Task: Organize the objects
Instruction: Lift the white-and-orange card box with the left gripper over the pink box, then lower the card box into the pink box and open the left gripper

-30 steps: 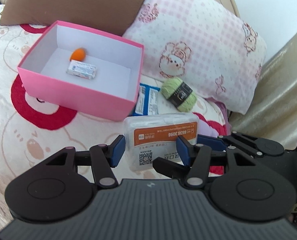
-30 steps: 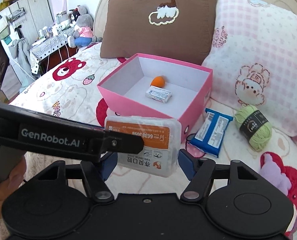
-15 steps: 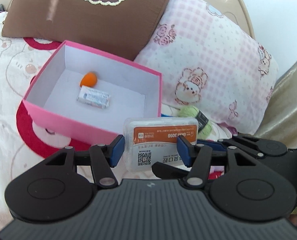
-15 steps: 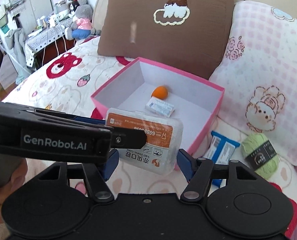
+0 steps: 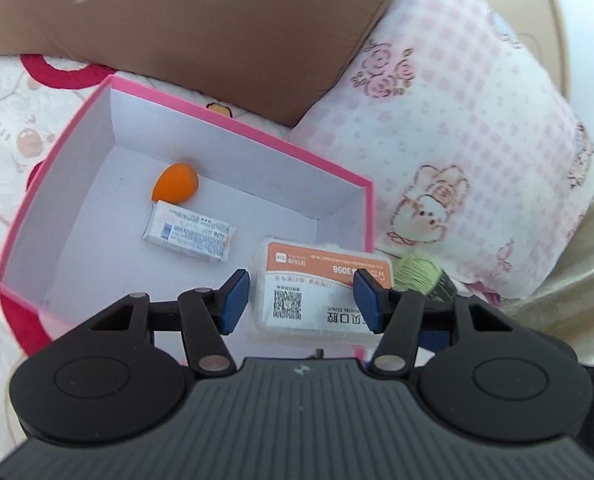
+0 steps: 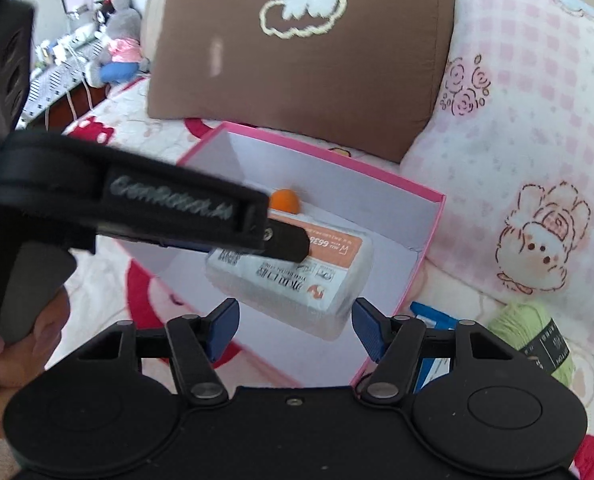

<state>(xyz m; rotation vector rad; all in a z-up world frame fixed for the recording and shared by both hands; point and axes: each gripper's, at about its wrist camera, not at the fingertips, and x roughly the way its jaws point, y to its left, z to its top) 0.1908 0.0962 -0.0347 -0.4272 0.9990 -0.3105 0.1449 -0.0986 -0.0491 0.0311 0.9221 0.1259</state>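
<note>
Two items, an orange egg-shaped sponge and a small white wrapped packet, already lie in the pink cardboard box; the left gripper, seemingly clamping a clear plastic orange-labelled case, holds it over the box, the right gripper closing on nothing, while the green yarn ball and blue packet wait on the bed.

Sponge behind packet, both in box.

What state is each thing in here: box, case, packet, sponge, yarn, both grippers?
pink box: open, no lid on.
plastic case: shut, held over the box's inside.
white packet: flat in the box.
orange sponge: loose in the box.
green yarn: wound, banded, outside the box.
left gripper: jaws shut on the case.
right gripper: jaws closing, pads off the case.
</note>
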